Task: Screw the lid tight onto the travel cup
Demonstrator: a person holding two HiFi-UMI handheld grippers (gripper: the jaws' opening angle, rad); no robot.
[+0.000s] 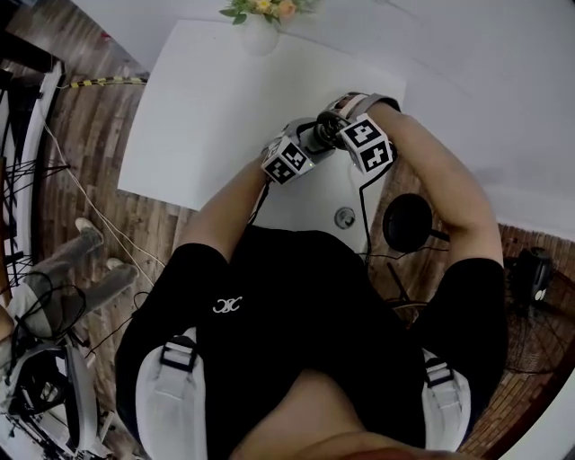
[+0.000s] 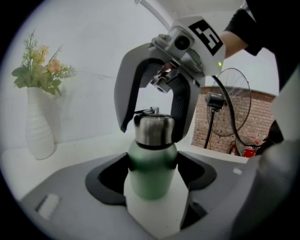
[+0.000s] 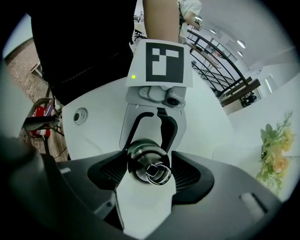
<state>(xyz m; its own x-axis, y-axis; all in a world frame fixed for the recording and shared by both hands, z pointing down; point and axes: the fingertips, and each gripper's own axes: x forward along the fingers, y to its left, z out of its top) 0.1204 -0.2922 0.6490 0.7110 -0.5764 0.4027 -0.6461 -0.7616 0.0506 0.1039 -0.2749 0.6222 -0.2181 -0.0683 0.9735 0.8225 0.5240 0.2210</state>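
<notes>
White table [image 1: 207, 108] fills the head view, with a flower vase [image 1: 259, 27] at twelve o'clock and the green travel cup [image 2: 152, 164] upright toward five o'clock of it. The left gripper [image 2: 153, 180] clamps the cup's body. The right gripper [image 3: 152, 172] points down, jaws wide astride the steel lid [image 2: 153, 130], not visibly pressing. Judged step: taking hold of the lid. Next, pinch and twist it tight. No brand is readable, only the square markers [image 1: 367, 144].

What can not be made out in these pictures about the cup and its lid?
Head view: the left gripper and right gripper cover the cup and lid.
Left gripper view: the cup's foot is behind that gripper's body.
Both gripper views: whether the right gripper's pads press the lid; gap too small.
</notes>
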